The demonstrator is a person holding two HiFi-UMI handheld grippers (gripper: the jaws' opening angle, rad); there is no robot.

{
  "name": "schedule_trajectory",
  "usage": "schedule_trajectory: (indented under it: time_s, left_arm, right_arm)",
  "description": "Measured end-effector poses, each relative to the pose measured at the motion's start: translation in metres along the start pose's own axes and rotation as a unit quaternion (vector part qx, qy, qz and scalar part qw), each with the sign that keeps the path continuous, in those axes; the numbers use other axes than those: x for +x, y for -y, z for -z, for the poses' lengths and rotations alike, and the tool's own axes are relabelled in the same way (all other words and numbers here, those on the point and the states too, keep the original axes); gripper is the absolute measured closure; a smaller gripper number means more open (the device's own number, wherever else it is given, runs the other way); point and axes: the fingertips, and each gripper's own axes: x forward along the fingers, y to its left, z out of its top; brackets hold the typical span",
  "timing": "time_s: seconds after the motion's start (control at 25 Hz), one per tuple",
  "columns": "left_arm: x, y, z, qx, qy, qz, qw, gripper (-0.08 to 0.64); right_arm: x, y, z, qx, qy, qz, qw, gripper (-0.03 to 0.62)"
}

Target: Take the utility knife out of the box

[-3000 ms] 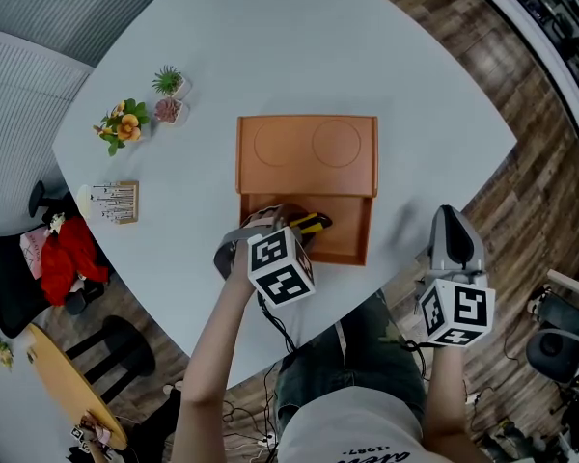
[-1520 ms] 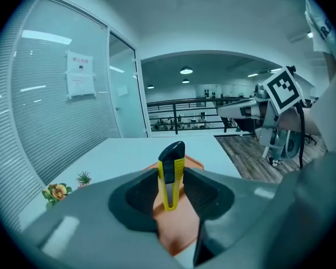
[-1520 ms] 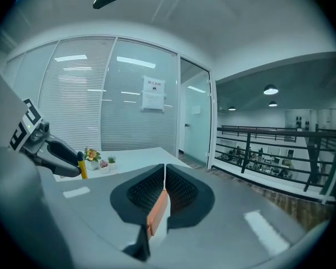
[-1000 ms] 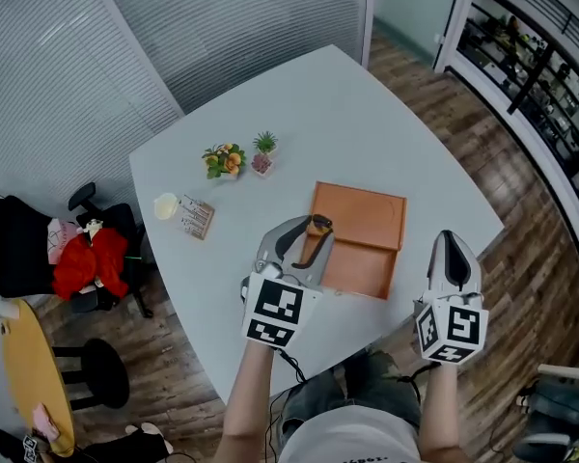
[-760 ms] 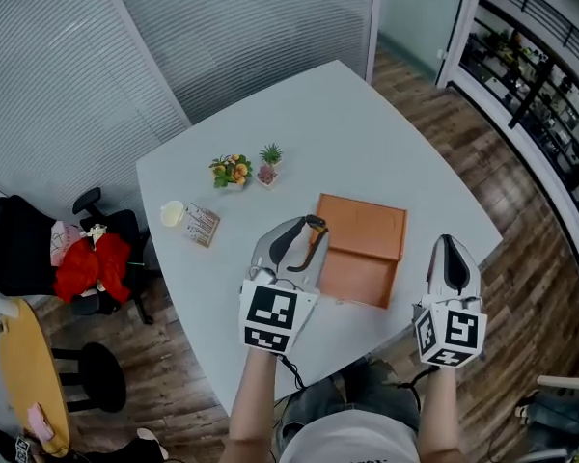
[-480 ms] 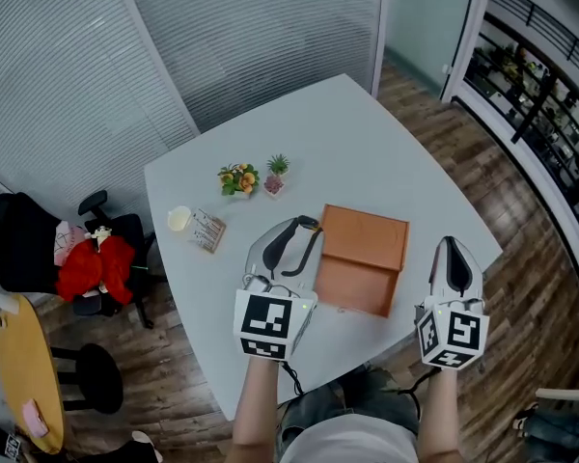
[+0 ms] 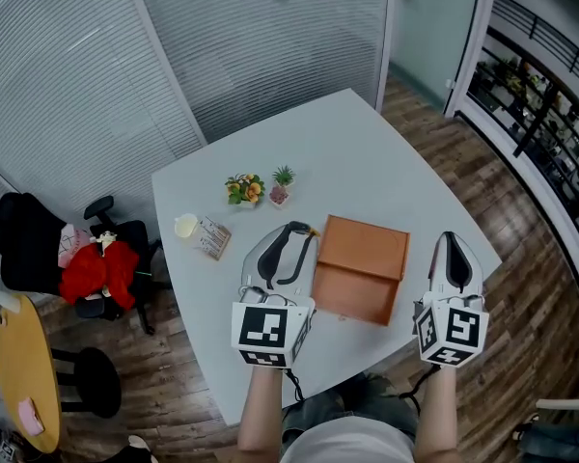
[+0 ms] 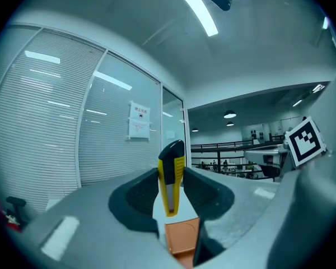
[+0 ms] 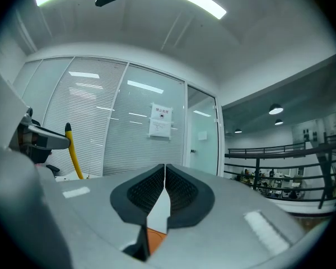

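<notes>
My left gripper (image 7: pixel 291 231) is raised high above the white table (image 7: pixel 347 148), shut on the yellow and black utility knife (image 8: pixel 171 177), which stands upright between its jaws. In the head view only the knife's tip (image 7: pixel 310 228) peeks out beyond the jaws. The open orange box (image 7: pixel 360 268) lies on the table to the right of that gripper, its inside showing no contents. My right gripper (image 7: pixel 454 242) is held up at the right of the box, shut with nothing in it (image 9: pixel 164 190). The knife (image 9: pixel 74 152) also shows at the left of the right gripper view.
Two small potted plants (image 7: pixel 261 186) stand on the table's far left side, with a white cup (image 7: pixel 184 226) and a small card box (image 7: pixel 211 237) near the left edge. A chair with red cloth (image 7: pixel 92 268) stands on the wooden floor at left. Glass walls with blinds rise behind.
My left gripper has lifted the knife out of the box and risen well above the table. The head view has pulled back and up. The right gripper has stayed shut.
</notes>
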Motion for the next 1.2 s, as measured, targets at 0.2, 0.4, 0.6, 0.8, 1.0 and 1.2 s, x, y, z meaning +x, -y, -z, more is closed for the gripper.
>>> schedule_trajectory:
  time_s: [0.2, 0.4, 0.6, 0.8, 1.0, 1.2]
  left_arm:
    - [-0.001, 0.006, -0.003, -0.001, 0.003, 0.003, 1.0, 0.416]
    - [-0.001, 0.01, -0.006, 0.002, 0.004, 0.007, 1.0, 0.416]
    - [-0.001, 0.013, -0.008, 0.003, 0.007, 0.008, 0.9999, 0.416]
    - [-0.002, 0.014, -0.007, 0.004, 0.007, 0.01, 0.9999, 0.416]
    - [-0.001, 0.015, -0.007, 0.005, 0.006, 0.01, 0.9999, 0.416]
    - [0.0, 0.014, -0.007, 0.009, 0.006, 0.009, 0.9999, 0.416]
  right_arm:
    - [0.0, -0.005, -0.002, 0.003, 0.001, -0.007, 1.0, 0.558]
    - [-0.001, -0.01, -0.003, 0.002, -0.001, -0.011, 1.0, 0.563]
    - [0.0, -0.012, -0.002, 0.003, -0.003, -0.013, 1.0, 0.568]
    - [-0.001, -0.012, -0.001, 0.002, -0.003, -0.013, 1.0, 0.568]
    - [0.001, -0.011, -0.002, 0.002, -0.003, -0.012, 1.0, 0.568]
    - [0.003, -0.011, -0.001, 0.002, -0.005, -0.013, 1.0, 0.568]
